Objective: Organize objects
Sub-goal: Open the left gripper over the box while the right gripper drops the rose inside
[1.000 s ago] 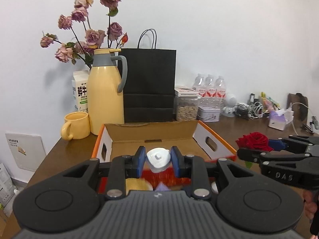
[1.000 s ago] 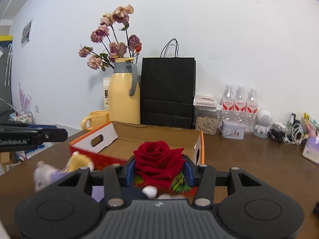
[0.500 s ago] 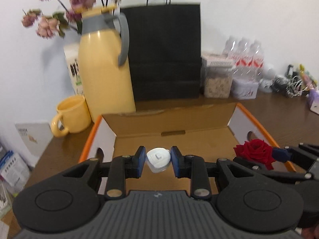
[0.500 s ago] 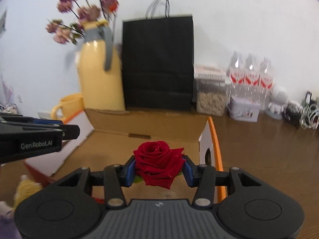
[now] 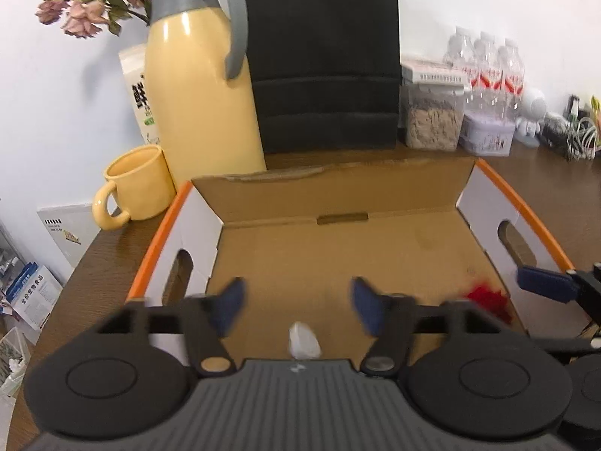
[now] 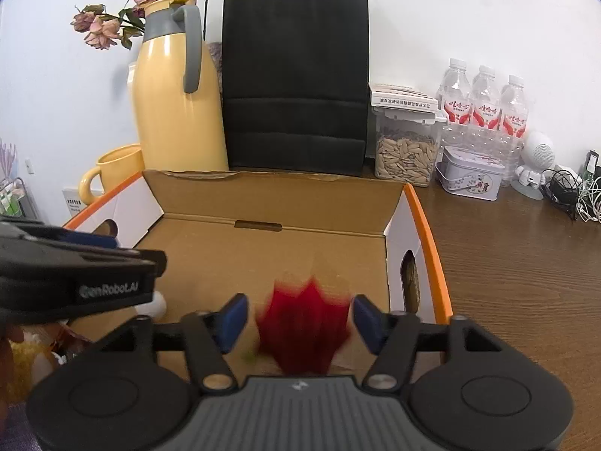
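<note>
Both tongs wide | left tongs (image 5: 296, 306): white piece (image 5: 303, 342) | right tongs (image 6: 296, 317): red rose (image 6: 304, 329)

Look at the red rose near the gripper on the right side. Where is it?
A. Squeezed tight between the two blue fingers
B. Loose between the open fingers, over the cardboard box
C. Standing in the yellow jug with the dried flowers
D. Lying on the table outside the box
B: the right gripper has its blue fingers spread apart, and the blurred red rose sits in the gap, touching neither, above the cardboard box floor.
</note>
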`<state>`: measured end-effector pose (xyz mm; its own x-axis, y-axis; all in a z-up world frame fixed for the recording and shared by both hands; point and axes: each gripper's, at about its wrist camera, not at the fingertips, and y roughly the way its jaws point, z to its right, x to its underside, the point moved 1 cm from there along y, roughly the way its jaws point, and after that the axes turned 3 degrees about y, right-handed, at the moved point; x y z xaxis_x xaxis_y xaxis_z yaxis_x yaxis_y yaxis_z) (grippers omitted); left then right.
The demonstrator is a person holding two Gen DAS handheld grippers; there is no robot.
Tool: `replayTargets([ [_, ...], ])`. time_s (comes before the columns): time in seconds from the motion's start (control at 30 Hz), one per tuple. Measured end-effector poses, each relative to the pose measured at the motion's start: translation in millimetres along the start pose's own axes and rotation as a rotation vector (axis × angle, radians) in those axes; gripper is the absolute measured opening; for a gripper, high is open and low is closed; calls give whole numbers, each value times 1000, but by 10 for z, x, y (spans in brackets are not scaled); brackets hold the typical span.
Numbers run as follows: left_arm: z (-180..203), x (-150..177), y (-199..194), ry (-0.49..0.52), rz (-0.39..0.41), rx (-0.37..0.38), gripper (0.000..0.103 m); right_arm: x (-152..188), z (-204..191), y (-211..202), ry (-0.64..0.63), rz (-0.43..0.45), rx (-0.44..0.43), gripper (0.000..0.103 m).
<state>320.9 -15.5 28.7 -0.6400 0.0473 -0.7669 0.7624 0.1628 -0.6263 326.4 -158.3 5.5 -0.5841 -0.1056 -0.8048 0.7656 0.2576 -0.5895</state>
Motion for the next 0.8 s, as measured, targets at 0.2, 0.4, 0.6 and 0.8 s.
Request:
replayTargets([
  [0.2, -51, -26, -169, -30, 69, 6, 103, -14, -6, -106, 3, 16, -1, 103],
  [0.4, -132, -14, -418, -41, 122, 18, 103, -78, -50, -338, -5, 57, 1, 103],
  [0.6, -313, 67, -869, -75, 209, 65, 103, -51, -57, -803, -15, 141, -5, 103],
  [0.8, -509, 310, -1397, -92, 291, 109, 103, 111, -46, -1363, -34, 223, -17, 103],
])
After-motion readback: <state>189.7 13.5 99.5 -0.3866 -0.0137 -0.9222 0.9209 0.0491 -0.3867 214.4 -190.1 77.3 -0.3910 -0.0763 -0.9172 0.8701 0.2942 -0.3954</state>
